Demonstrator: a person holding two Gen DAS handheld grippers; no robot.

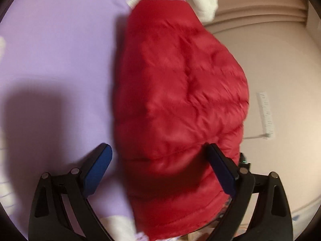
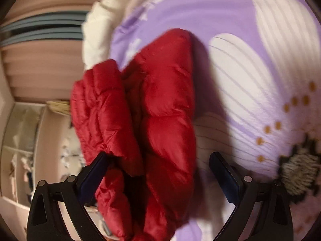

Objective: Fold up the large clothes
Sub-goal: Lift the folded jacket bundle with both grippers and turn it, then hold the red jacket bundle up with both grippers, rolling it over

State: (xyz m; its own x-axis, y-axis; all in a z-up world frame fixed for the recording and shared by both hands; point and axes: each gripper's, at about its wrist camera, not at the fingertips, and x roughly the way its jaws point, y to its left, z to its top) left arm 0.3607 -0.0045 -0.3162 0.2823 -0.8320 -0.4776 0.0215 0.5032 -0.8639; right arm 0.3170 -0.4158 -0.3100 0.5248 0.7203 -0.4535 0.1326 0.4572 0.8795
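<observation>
Both wrist cams close, angled down; share red jacket point(image 1: 180, 92).

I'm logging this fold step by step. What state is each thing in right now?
Red puffer jacket: bunched in thick layers on the bed, edge hanging past the side.
Left gripper: open, jacket between its fingers, no clamp.
Right gripper: open, jacket between its fingers, no clamp.
Purple floral bedsheet: spread, lightly wrinkled.
White fluffy blanket: heaped at the bed edge.
</observation>
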